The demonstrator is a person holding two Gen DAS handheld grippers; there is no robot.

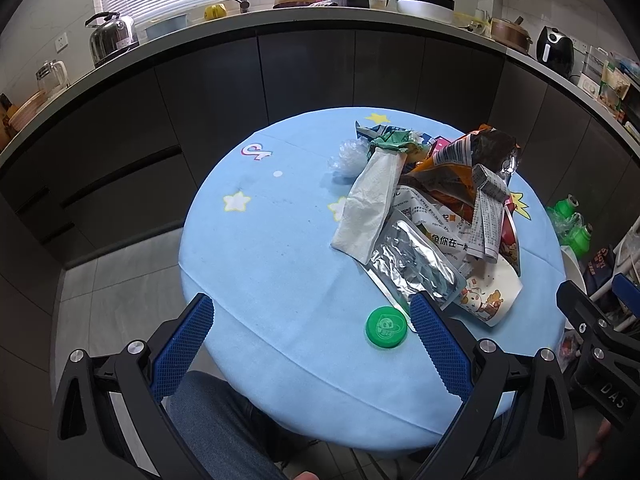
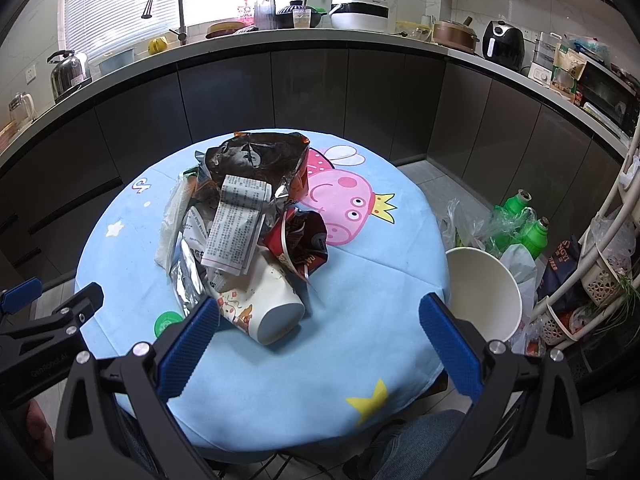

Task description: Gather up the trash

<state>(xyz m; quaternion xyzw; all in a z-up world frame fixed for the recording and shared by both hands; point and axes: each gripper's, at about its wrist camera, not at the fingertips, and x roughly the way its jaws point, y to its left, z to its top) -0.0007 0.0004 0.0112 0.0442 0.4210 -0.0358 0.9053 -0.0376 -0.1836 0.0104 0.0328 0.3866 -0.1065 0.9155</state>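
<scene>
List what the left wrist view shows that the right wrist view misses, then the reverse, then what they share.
Only the left wrist view: the crumpled clear plastic wrap beyond the pile.

Only the right wrist view: the pink cartoon pig print on the cloth and the whole white paper bowl beside the table.

Both: the round blue-clothed table, the flat green bottle cap, the silver foil pouch and the printed paper cup lying on its side.
</scene>
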